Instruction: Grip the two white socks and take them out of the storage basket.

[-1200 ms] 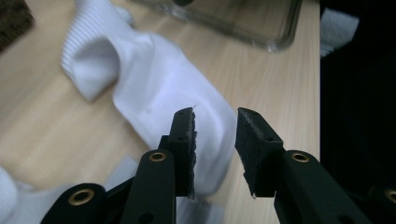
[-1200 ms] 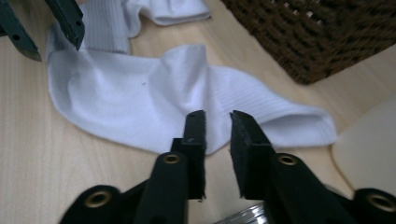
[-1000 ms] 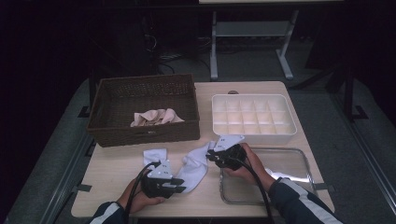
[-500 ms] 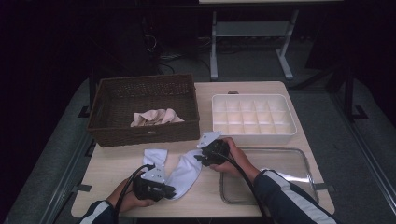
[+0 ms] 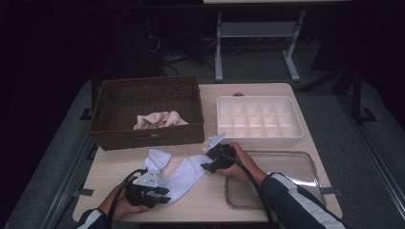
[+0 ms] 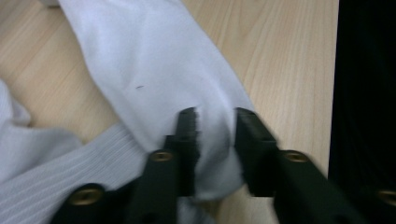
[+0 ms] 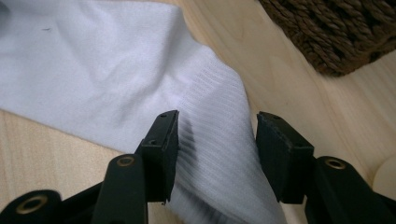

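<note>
High view: a white sock (image 5: pixel 184 174) lies flat on the table (image 5: pixel 267 205), in front of the wicker basket (image 5: pixel 148 112). Left gripper (image 5: pixel 160 193) and right gripper (image 5: pixel 206 161) straddle opposite ends, jaws just opening, pads released.

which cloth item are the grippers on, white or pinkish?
The white sock on the table, between both grippers' jaws; the pinkish cloth lies apart inside the wicker basket.

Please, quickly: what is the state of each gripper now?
Left gripper: open, jaws just opening, white sock toe between them.
Right gripper: open, jaws just opening, the sock's ribbed cuff between them.
</note>
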A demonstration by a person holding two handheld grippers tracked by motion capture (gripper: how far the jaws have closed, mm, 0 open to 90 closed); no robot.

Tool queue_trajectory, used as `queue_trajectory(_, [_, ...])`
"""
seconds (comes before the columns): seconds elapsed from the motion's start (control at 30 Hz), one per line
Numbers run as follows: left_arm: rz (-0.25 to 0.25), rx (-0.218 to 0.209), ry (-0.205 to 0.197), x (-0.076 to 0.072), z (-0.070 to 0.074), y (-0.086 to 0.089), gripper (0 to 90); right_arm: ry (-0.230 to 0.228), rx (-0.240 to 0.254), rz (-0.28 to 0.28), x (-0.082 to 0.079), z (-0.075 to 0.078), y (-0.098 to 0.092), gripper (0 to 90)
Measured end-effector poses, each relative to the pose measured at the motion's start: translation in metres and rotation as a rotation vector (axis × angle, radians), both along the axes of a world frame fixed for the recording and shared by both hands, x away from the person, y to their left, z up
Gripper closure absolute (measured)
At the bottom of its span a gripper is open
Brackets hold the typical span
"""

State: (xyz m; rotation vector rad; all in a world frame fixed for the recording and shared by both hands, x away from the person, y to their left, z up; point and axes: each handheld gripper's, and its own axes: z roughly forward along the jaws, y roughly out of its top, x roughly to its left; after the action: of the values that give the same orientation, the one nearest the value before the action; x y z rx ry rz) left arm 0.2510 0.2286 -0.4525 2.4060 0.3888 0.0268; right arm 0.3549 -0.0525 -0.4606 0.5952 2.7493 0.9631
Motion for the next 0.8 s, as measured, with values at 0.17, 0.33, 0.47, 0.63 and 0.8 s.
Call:
queue_trajectory(0.17, [-0.04, -0.005, -0.018, -0.008, 0.002, -0.015, 50.8, -0.028, 0.004, -0.02, -0.002, 0.006, -0.007, 49.7])
queue_trajectory(0.33, [-0.06, 0.014, -0.013, -0.01, -0.003, -0.022, 47.9, -0.062, 0.02, -0.005, -0.007, 0.016, -0.02, 65.4])
queue_trajectory(0.47, [-0.044, 0.034, -0.044, -0.011, -0.004, -0.023, 54.6, -0.042, 0.022, -0.002, -0.012, 0.017, -0.033, 69.8])
queue_trajectory(0.63, [-0.023, 0.052, -0.071, -0.01, -0.003, -0.023, 70.8, -0.06, -0.005, 0.021, -0.022, 0.014, -0.038, 84.2])
queue_trajectory(0.8, [-0.019, 0.057, -0.09, -0.009, -0.002, -0.025, 84.8, -0.048, 0.03, 0.031, -0.031, 0.022, -0.044, 86.1])
